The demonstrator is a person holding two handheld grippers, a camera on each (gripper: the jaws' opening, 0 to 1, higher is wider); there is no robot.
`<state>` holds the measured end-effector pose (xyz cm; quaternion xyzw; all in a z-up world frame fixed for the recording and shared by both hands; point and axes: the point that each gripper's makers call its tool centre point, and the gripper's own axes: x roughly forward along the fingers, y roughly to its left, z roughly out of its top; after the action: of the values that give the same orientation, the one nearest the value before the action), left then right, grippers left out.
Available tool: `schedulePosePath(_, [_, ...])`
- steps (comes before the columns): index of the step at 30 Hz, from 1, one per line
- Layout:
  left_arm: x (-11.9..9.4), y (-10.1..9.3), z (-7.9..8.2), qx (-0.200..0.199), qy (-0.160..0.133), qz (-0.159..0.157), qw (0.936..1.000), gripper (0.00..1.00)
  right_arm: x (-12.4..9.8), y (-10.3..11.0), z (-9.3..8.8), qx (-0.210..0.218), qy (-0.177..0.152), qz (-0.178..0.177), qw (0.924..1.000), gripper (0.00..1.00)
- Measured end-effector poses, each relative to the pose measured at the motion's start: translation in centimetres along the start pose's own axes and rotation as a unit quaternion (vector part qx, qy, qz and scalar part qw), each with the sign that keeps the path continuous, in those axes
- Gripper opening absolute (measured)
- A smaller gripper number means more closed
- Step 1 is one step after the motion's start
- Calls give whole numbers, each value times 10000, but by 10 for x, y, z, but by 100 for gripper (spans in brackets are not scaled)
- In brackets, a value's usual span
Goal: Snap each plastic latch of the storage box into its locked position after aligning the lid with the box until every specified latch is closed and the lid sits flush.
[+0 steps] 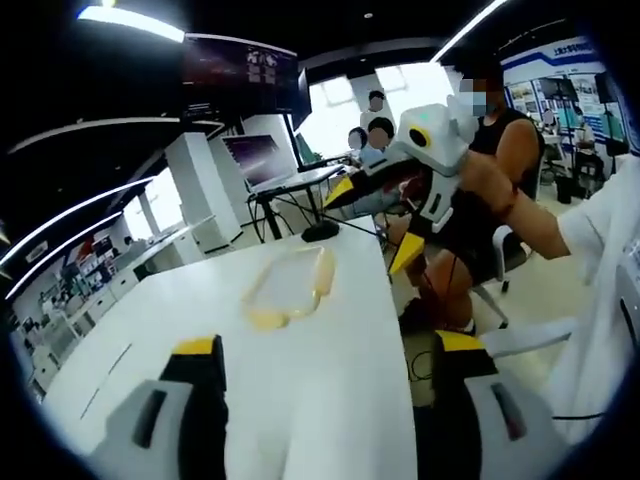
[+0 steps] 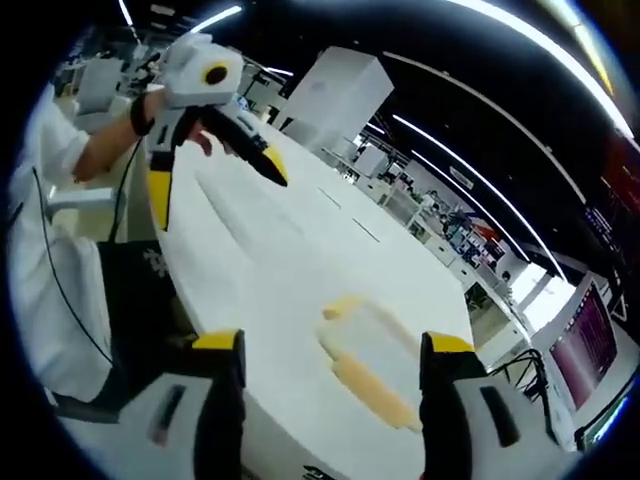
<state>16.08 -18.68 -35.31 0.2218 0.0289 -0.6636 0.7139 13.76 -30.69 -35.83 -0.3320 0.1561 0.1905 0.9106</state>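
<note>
1. Here, in the left gripper view, the left gripper (image 1: 325,400) has its yellow-tipped jaws standing apart with nothing between them, over the near end of the white table (image 1: 180,330).
2. Beyond the jaws, the storage box (image 1: 288,288), clear with yellowish latches, lies on the table near its middle.
3. Farther off, past the box, the right gripper (image 1: 385,215) hangs above the table's far corner, jaws spread.
4. In the right gripper view, the box (image 2: 372,362) sits between the right gripper's parted jaws.

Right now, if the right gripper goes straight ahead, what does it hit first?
Probably the box on the table. It lies just ahead between the open right gripper jaws, though depth is hard to judge.
</note>
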Motion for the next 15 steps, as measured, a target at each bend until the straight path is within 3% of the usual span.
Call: schedulePosePath(15, [18,25,-2,129,278,-75,9995,82,14,-27,-18,-48,332,273,9991,64])
